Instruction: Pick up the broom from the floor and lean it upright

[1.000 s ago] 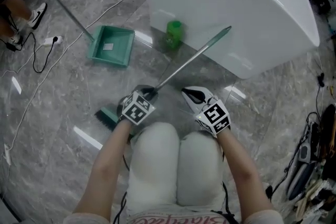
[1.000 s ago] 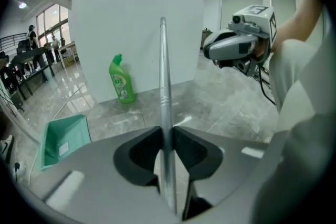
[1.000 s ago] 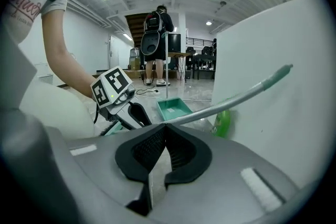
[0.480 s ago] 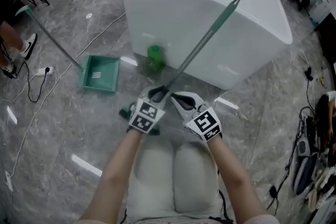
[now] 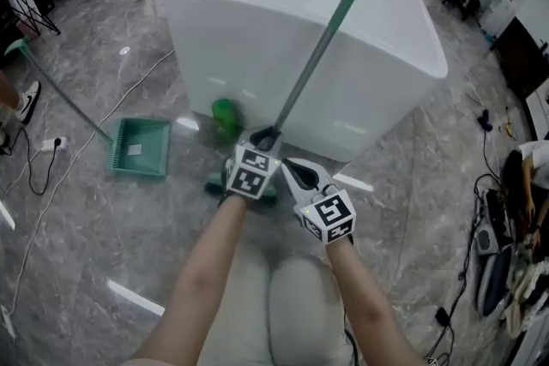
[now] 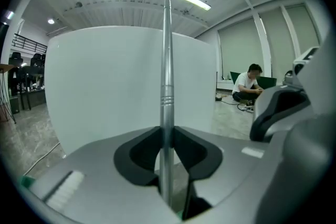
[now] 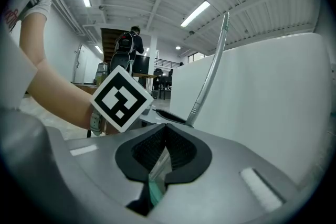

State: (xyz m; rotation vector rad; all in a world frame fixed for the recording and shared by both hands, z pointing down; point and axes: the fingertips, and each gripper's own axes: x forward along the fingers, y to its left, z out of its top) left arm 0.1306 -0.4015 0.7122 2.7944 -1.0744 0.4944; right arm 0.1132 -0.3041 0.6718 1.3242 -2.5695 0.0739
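The broom's grey-green handle (image 5: 317, 56) slants steeply up in front of the white block (image 5: 343, 21), its top end over the block's upper face. Its green head (image 5: 213, 183) shows low on the floor behind my left hand. My left gripper (image 5: 264, 137) is shut on the lower handle. In the left gripper view the metal pole (image 6: 166, 76) rises straight out from between the pads (image 6: 181, 152) of that gripper (image 6: 167, 134). My right gripper (image 5: 287, 163) hangs just right of the left one, shut, with nothing held. In the right gripper view the right gripper (image 7: 164, 131) has its jaws meeting, and the handle (image 7: 212, 76) stands beyond them.
A green bottle (image 5: 226, 117) stands at the block's foot. A green dustpan (image 5: 137, 148) with a long handle lies on the floor to the left, near a white cable (image 5: 77, 146). Cables and gear (image 5: 497, 227) crowd the right edge. A person (image 6: 249, 84) sits far off.
Both grippers have risen and come closer together. The broom handle has swung from a low slant to a much steeper one, its top now above the white block.
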